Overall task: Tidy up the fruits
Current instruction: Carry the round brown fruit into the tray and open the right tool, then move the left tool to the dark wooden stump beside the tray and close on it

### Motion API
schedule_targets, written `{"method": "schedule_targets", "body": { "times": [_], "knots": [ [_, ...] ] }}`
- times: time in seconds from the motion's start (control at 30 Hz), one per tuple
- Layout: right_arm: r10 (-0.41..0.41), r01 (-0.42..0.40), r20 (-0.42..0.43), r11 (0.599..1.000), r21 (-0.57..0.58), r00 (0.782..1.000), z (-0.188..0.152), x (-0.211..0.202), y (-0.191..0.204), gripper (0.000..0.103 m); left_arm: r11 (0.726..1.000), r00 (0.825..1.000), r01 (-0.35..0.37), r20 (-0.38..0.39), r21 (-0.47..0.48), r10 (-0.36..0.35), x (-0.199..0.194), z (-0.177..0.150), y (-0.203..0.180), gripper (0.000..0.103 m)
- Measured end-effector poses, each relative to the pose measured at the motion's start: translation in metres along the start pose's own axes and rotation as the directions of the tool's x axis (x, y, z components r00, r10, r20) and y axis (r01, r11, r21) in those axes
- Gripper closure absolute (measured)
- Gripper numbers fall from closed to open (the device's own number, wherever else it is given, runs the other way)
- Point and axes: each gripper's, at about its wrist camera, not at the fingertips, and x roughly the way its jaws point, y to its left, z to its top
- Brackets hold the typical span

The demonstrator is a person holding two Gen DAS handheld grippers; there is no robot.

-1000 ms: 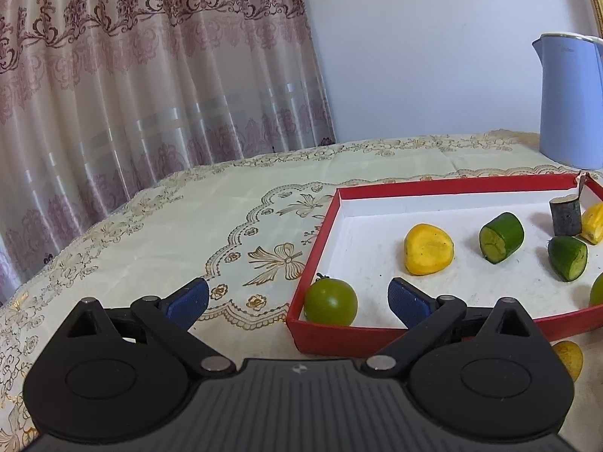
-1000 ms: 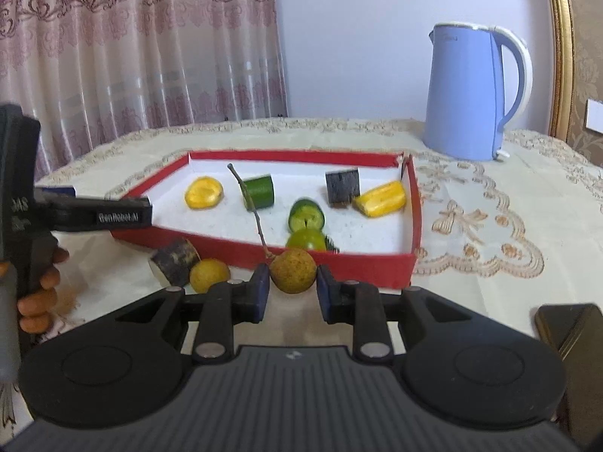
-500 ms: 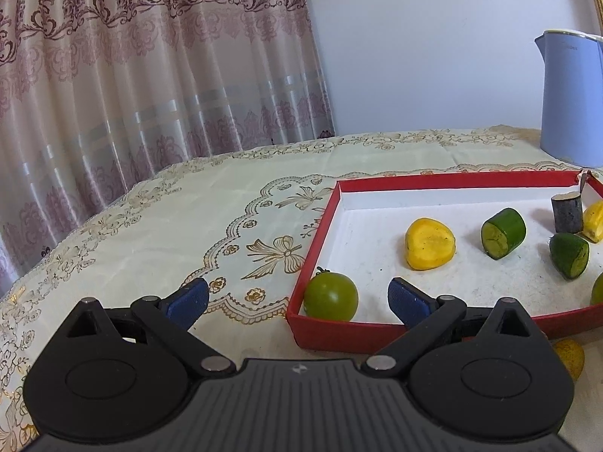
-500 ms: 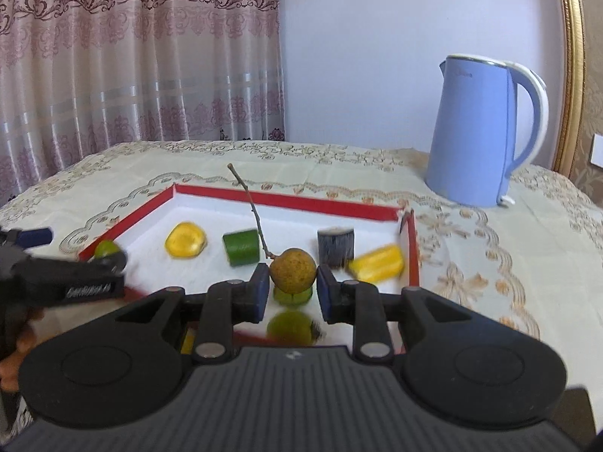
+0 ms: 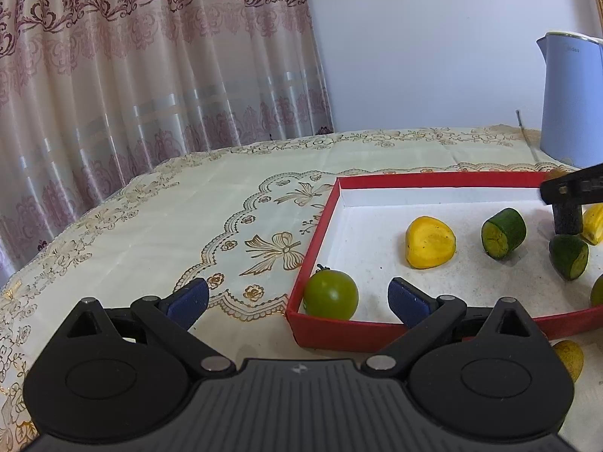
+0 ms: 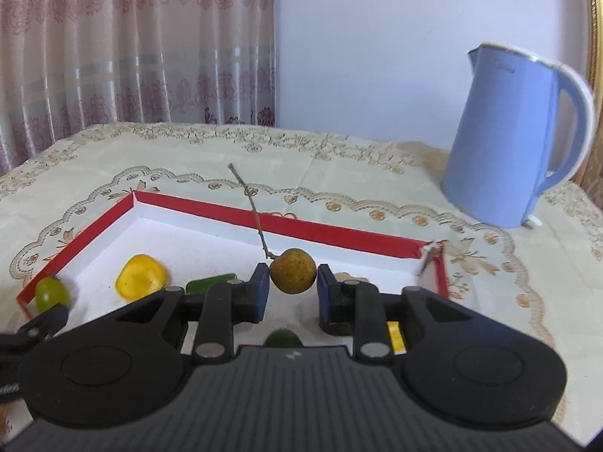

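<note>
A round brown fruit with a long thin stem sits between the pads of my right gripper, above the white inside of the red box. Its jaws are opening, and the pads still touch the fruit. My left gripper stands wide open at the box's near left corner, holding nothing. A green tomato lies in that corner between its fingers in this view. A yellow piece, green cut pieces and a dark piece lie in the box.
A blue kettle stands behind the box to the right. A yellowish fruit lies on the patterned tablecloth just outside the box's near wall. A curtain hangs beyond the table's far left edge.
My right gripper carried the brown fruit forward from in front of the box's near wall to above its inside. The left gripper stayed where it was.
</note>
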Motion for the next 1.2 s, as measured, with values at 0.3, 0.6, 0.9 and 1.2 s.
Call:
{"method": "schedule_targets", "body": {
  "times": [0.3, 0.6, 0.9, 1.2],
  "knots": [
    [-0.033, 0.032, 0.092, 0.999, 0.022, 0.995, -0.029, -0.055, -0.001, 0.048, 1.0, 1.0, 0.023, -0.002, -0.015, -0.023, -0.001, 0.0, 0.002, 0.001],
    [-0.099, 0.069, 0.157, 0.981, 0.184, 0.983, -0.09, -0.112, -0.021, 0.016, 1.0, 0.999, 0.023, 0.049, 0.017, -0.024, -0.009, 0.0, -0.004, 0.001],
    [-0.069, 0.03, 0.121, 0.952, 0.303, 0.99, -0.111, -0.104, -0.042, 0.006, 0.986, 0.991, 0.043, 0.115, 0.158, -0.062, -0.042, -0.004, -0.038, 0.001],
    [-0.053, 0.006, 0.144, 0.952, 0.307, 0.988, -0.113, -0.107, -0.042, 0.0, 0.909, 0.961, -0.208, 0.247, 0.362, 0.122, -0.047, -0.022, -0.084, 0.001]
  ]
}}
